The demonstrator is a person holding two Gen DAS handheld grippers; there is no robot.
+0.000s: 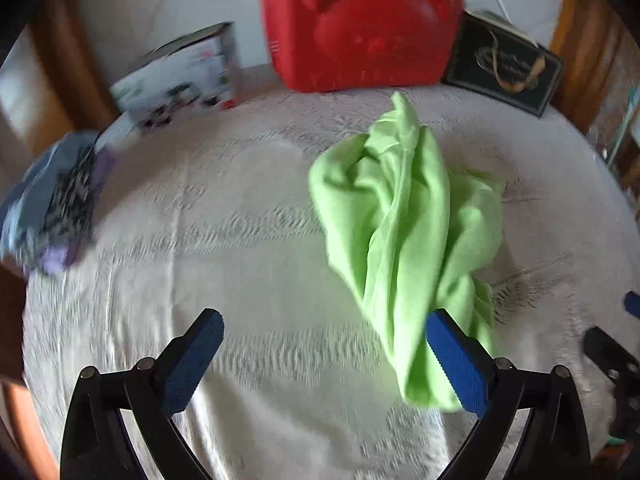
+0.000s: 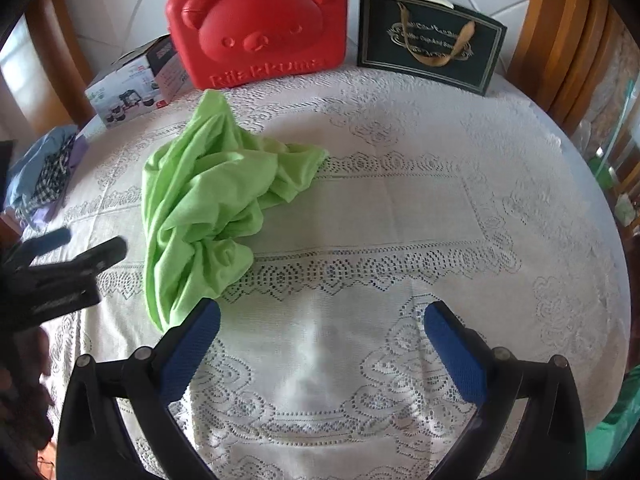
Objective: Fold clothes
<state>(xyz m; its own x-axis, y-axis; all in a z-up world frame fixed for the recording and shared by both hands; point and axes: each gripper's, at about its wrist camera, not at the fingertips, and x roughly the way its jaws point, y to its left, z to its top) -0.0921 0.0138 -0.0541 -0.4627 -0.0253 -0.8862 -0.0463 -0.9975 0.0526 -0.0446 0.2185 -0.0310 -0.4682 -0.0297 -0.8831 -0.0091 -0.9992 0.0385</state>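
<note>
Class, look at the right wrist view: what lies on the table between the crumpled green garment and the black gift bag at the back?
Only bare lace tablecloth lies between the green garment and the black gift bag; the right wrist view shows it.

The red case [image 2: 258, 26] reads "Rilakkuma"; the dark gift bag's [image 2: 430, 40] gold lettering seems "Coffee Cup And Saucer".

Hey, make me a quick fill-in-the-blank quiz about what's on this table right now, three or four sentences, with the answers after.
1. The crumpled garment lying on the lace tablecloth is light ____.
2. The red case at the back of the table is moulded with a ____ face.
3. The dark gift bag stands to the ____ of the red case in the right wrist view.
4. Both the left tool and the right tool have their jaws ____.

Answers: green; bear; right; open
</note>
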